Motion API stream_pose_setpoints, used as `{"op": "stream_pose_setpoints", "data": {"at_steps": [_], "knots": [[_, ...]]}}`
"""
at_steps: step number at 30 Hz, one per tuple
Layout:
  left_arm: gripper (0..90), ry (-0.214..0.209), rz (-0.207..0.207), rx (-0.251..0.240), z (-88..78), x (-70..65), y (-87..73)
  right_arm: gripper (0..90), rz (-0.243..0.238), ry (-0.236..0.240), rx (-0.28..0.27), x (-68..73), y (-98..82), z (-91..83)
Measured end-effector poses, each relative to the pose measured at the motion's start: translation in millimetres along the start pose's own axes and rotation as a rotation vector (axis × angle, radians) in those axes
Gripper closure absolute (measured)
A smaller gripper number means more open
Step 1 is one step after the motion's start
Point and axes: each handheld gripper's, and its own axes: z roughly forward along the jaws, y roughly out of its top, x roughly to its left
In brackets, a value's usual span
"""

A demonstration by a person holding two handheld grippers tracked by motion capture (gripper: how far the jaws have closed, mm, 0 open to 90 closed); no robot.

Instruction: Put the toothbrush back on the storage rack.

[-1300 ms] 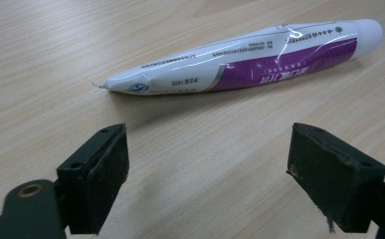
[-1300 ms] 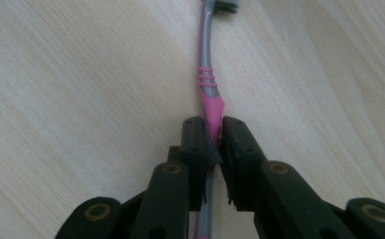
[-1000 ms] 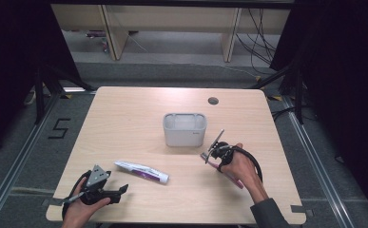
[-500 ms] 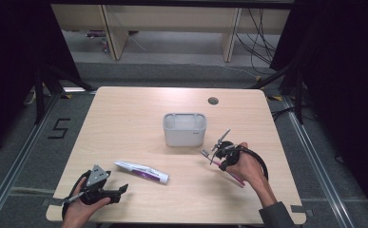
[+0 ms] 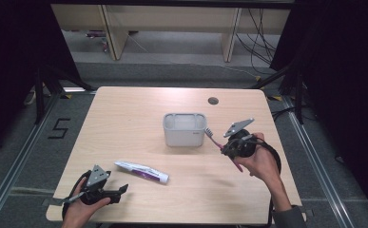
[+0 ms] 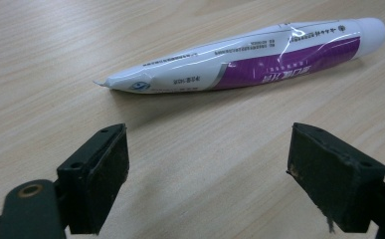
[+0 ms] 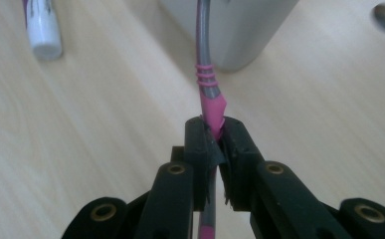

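A pink and grey toothbrush (image 7: 207, 94) is clamped between the jaws of my right gripper (image 7: 215, 134), which is shut on its handle. In the high view that right gripper (image 5: 227, 147) hangs above the table just right of the grey tub (image 5: 185, 129), with the toothbrush (image 5: 213, 138) head pointing toward the tub. A white and purple toothpaste tube (image 6: 244, 62) lies flat on the wood just beyond my left gripper (image 6: 207, 169), whose jaws stand wide open with nothing between them. From above, the left gripper (image 5: 117, 192) rests near the front left edge, close to the toothpaste tube (image 5: 141, 171).
The wooden table (image 5: 134, 118) has a round cable hole (image 5: 213, 100) at the back right. Dark curtains and metal floor rails flank it; shelving stands behind.
My right gripper has lifted the toothbrush off the table and carried it up toward the tub. The left gripper and the toothpaste have stayed put.
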Motion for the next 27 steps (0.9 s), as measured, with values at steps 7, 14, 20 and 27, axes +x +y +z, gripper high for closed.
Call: {"op": "stream_pose_setpoints", "data": {"at_steps": [7, 14, 20, 27], "knots": [[16.0, 0.003, -0.014, -0.002, -0.4, -1.4, 0.0, 83.1, 0.028, -0.011, -0.084, -13.1, 10.2, -5.4], [15.9, -0.001, -0.006, 0.004, -0.8, -0.7, 0.0, 83.1, 0.049, -0.003, -0.187, -27.6, 20.7, -1.4], [16.0, 0.0, -0.006, 0.005, -0.7, -0.7, -0.1, 83.1, 0.124, 0.025, -0.228, -30.5, 32.0, -8.9], [16.0, 0.003, -0.005, 0.006, -1.2, -0.3, 0.4, 83.1, 0.118, 0.026, -0.313, -36.3, 46.8, -15.0]]}}
